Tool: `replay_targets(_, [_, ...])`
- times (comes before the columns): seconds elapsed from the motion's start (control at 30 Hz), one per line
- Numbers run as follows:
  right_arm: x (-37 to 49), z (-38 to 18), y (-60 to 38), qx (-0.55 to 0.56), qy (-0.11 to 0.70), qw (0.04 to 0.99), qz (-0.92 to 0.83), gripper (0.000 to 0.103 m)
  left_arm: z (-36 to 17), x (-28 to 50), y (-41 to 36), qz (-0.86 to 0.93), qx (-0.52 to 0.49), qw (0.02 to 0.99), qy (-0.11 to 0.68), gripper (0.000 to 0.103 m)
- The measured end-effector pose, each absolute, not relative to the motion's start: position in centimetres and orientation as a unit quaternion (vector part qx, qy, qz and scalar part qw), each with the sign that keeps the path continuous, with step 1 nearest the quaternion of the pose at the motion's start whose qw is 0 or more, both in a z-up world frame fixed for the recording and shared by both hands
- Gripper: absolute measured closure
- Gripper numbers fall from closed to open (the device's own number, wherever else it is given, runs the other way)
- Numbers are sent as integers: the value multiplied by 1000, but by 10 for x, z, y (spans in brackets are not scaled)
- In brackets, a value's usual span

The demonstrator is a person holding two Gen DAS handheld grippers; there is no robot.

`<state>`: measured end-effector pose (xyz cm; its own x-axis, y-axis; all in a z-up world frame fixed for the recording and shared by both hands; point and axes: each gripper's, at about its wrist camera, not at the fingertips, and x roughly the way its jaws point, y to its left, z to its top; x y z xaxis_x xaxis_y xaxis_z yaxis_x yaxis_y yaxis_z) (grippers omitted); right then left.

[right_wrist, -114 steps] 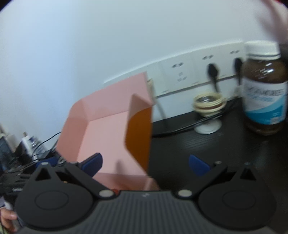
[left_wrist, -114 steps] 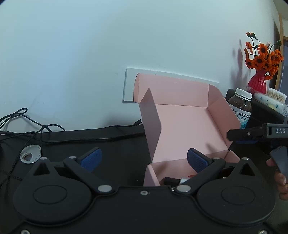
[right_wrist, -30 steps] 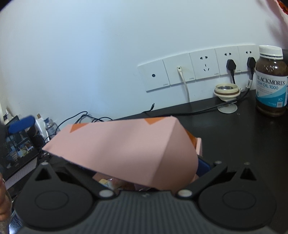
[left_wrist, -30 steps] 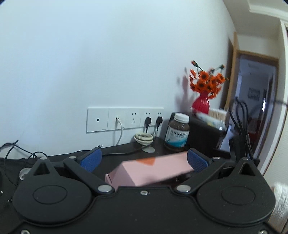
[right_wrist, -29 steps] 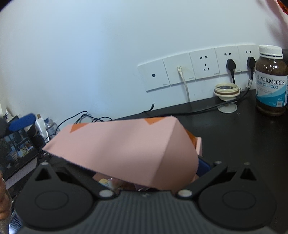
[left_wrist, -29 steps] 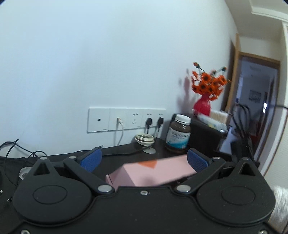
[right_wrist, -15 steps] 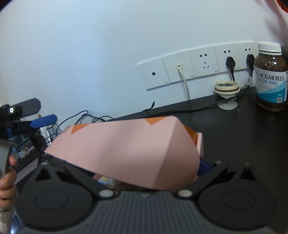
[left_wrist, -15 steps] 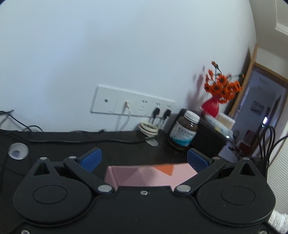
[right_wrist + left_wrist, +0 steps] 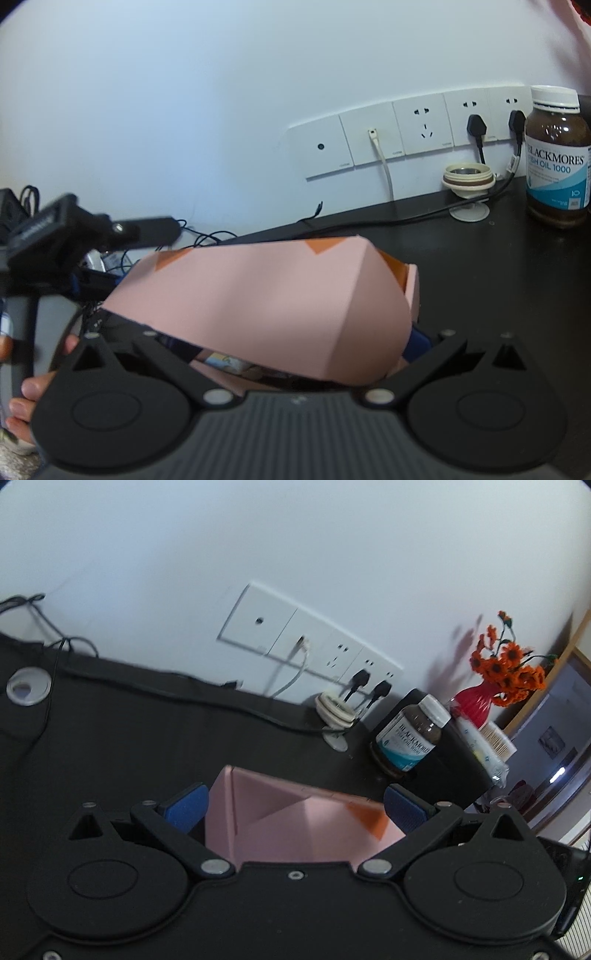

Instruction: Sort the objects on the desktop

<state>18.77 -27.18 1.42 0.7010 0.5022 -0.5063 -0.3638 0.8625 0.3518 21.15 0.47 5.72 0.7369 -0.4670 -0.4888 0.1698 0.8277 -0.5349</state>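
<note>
Pink box (image 9: 258,295) on desk (image 9: 480,277), lid sagging half-shut, flaps untucked. Left hand-held gripper (image 9: 295,808) spread wide, grasping nothing; right hand-held gripper (image 9: 295,341) likewise released, half hidden by lid. Could spring open again, or crease under uneven pressing

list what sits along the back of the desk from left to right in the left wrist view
round grey cable grommet → white wall socket panel → coiled cream cable on a small stand → brown fish oil bottle with white cap → red vase of orange flowers
</note>
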Motion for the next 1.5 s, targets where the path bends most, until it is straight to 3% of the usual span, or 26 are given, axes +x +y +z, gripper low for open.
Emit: replay_targets(1.5, [163, 24, -286, 154, 345, 887, 264, 1, 49, 191, -7, -199, -179, 914, 306, 0])
